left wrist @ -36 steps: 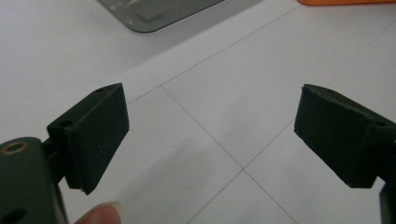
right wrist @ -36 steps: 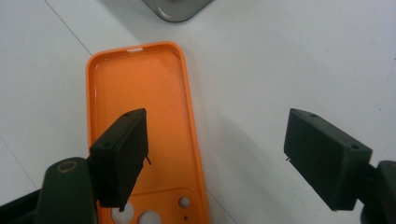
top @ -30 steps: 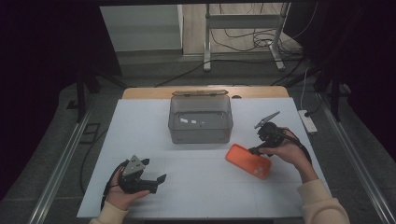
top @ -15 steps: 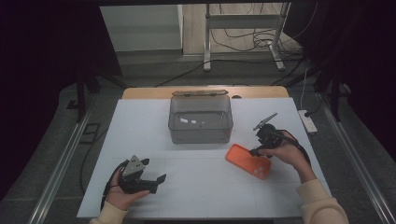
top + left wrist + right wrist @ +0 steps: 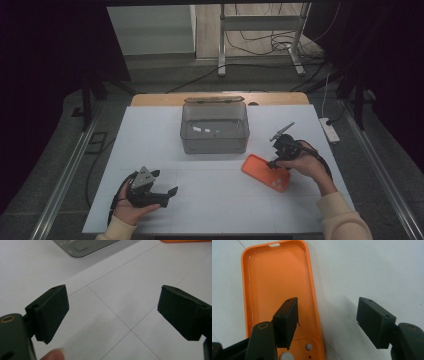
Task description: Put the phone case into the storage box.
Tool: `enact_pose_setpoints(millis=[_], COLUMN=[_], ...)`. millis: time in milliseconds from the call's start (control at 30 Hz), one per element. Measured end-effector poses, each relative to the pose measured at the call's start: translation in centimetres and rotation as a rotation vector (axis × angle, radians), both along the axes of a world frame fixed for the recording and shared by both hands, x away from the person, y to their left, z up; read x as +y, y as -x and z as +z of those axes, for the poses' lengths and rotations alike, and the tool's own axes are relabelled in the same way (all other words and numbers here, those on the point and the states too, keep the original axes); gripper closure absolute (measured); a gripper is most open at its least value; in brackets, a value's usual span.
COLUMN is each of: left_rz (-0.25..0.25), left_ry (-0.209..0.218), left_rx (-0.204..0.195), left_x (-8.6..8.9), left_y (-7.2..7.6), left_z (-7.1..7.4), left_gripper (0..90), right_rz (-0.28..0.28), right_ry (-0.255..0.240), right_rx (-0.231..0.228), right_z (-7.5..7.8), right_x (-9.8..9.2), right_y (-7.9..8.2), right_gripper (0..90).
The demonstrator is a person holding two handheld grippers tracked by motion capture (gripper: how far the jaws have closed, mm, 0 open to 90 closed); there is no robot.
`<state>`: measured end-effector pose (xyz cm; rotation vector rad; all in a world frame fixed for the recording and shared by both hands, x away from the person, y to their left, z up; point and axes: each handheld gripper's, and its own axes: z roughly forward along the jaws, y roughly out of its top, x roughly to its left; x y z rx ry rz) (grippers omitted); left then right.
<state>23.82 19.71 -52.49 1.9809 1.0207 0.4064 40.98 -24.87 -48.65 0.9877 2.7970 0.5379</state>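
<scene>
Right gripper view: orange phone case (image 5: 279, 280) lies open-side up, no writing legible.

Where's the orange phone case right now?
In the high view the orange phone case lies flat on the white table's right side, near the clear box, under the right gripper.

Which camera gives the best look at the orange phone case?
The right gripper view: the case lies close up, its inside, edge and cutouts clear. The high view shows it small on the table. The left gripper view catches an orange sliver at the top edge.
</scene>
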Motion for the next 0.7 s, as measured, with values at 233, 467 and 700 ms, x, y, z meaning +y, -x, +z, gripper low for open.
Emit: enact_pose_setpoints(millis=[233,467,700], left_rz=[0.000,-0.002,-0.002], left_ry=[0.000,0.000,-0.001], left_rx=[-0.002,-0.002,-0.008], left_x=[0.00,-0.01,-0.03], left_y=[0.02,0.03,0.09], left_z=[0.02,0.04,0.12], left_gripper=[10.3,10.3,10.4], right_rz=[0.001,0.012,0.017], right_ry=[0.001,-0.002,-0.005], right_rx=[0.005,0.022,0.039], right_z=[-0.15,-0.25,-0.26], right_x=[-0.05,0.04,0.04], right_y=[-0.04,-0.01,-0.02], right_gripper=[37.4,45.1,52.0])
